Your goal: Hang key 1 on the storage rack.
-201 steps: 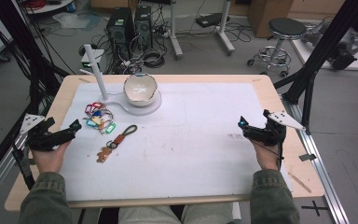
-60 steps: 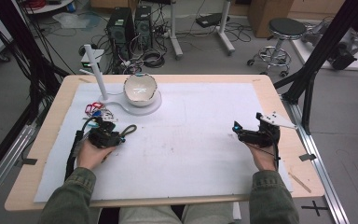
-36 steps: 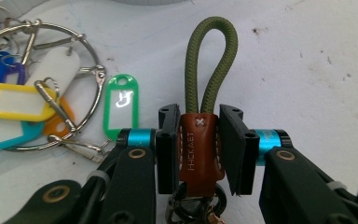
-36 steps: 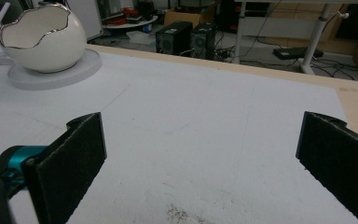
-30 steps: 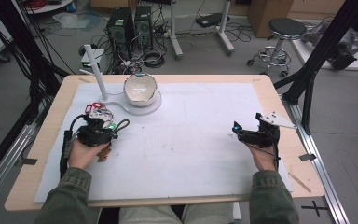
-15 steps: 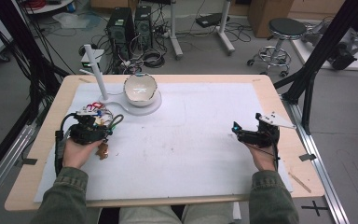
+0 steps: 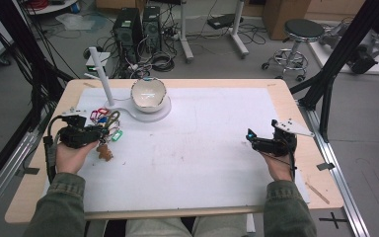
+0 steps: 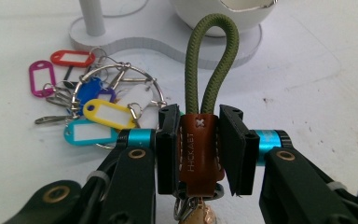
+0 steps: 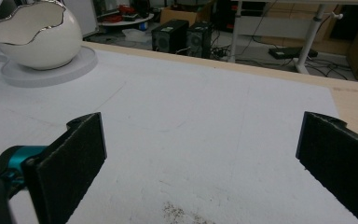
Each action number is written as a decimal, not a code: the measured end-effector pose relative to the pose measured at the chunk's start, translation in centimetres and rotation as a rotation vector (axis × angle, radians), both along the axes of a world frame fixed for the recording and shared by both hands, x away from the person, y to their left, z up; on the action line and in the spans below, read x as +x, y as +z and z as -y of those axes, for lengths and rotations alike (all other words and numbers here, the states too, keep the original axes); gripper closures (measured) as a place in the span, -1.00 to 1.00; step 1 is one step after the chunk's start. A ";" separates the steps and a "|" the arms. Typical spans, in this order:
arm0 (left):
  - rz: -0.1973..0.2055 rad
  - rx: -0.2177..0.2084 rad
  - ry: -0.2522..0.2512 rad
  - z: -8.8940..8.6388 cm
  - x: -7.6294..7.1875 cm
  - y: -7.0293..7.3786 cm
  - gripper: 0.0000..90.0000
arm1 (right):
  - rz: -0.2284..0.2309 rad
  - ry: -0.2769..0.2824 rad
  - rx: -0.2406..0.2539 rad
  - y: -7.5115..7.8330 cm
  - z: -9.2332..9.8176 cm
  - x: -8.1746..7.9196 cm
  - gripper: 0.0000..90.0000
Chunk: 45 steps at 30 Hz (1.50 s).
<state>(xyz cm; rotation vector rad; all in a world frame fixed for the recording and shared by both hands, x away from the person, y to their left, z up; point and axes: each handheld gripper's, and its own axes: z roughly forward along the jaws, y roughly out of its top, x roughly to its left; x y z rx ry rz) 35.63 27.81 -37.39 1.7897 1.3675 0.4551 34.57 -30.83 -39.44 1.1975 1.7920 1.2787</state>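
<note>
My left gripper is shut on a keychain with a brown leather tab and an olive-green cord loop, lifted a little off the mat. In the high view the left gripper sits at the table's left, the keychain's brown end hanging below it. A bunch of coloured key tags on rings lies on the mat just beyond, also seen in the high view as the tag bunch. My right gripper rests at the right side, jaws wide open over bare mat, holding nothing.
A white egg-shaped bowl stands on a white base with an upright post at the back left; the bowl is far off in the right gripper view. A white mat covers the wooden table.
My left hand has drawn leftward and slightly up with the keychain in its jaws, away from the middle of the mat. The right hand has stayed where it was.
</note>
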 end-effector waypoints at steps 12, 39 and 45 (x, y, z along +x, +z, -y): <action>0.016 -0.043 0.028 -1.6 0.9 1.8 0.52 | -0.002 0.000 0.007 0.1 0.0 -0.1 -0.99; 0.050 -0.016 0.091 -4.3 2.8 6.5 0.53 | 0.006 0.009 -0.009 0.0 -0.3 -0.1 -0.99; 0.053 -0.030 0.107 -5.1 3.6 7.3 0.53 | 0.003 0.005 -0.007 0.0 -0.3 -0.2 -0.99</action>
